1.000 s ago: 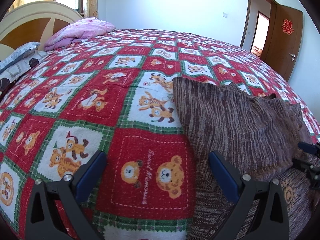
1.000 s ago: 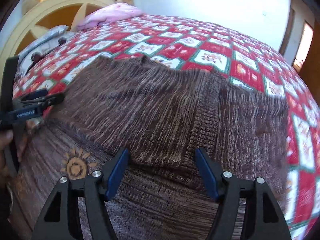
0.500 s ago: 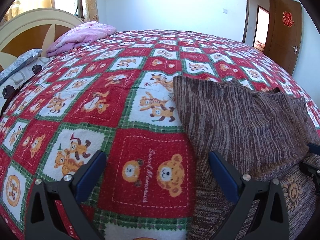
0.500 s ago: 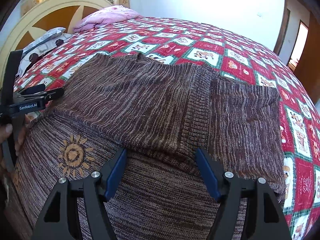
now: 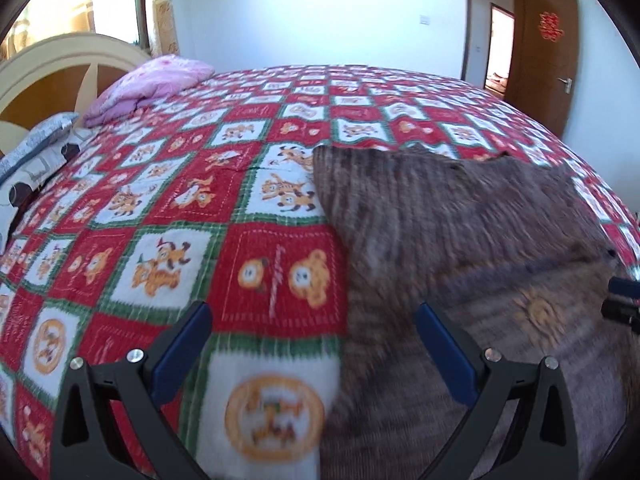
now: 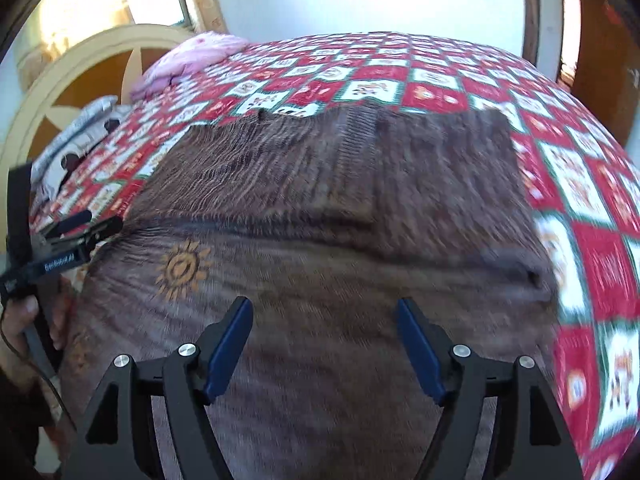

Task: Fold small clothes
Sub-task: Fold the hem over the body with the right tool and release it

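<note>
Brown marled knit sweater with orange sun motif lies flat on red-green-white checked cartoon bedspread, upper part folded down over body; fold edge runs across the middle.
Right gripper above sweater's lower body, blue-padded jaws wide, nothing between.
Left gripper wide, empty, straddling sweater's left edge and bedspread.
Pink folded quilt near cream headboard.
Both views blurred; contact with fabric probably none.
</note>
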Demonstrator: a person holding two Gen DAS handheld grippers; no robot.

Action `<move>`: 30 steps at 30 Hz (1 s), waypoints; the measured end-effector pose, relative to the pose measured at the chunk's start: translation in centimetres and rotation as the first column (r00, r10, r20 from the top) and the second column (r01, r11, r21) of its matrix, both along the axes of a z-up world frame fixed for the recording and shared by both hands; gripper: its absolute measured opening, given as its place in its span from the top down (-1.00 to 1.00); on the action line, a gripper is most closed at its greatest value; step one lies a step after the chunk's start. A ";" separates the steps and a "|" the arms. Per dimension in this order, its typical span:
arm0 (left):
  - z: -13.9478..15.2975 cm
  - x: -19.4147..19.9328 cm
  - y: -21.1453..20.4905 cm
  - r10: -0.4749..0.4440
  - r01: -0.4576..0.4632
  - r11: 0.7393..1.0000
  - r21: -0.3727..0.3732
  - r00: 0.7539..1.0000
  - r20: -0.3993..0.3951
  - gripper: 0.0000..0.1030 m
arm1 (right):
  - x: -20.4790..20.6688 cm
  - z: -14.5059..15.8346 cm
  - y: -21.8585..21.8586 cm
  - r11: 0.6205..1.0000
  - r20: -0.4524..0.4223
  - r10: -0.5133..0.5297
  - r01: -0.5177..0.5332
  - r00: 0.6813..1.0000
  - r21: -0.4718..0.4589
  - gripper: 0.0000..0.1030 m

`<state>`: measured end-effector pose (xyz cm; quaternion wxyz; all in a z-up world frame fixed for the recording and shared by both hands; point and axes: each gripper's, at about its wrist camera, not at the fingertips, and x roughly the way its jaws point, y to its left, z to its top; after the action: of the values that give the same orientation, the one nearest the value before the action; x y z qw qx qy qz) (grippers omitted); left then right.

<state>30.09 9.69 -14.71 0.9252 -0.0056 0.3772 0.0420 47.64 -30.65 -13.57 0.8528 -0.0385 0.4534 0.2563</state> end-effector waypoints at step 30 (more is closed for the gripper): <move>0.1 -23.5 -3.7 -0.252 0.247 0.965 -0.083 0.966 -0.058 -0.54 | -19.2 1.1 -14.6 0.991 0.066 -0.129 0.131 0.989 -0.019 -0.44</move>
<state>6.61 5.99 -14.60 0.9088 0.0085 0.4076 -0.0890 28.44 -45.22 -12.44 0.8813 -0.0271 0.4303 0.1934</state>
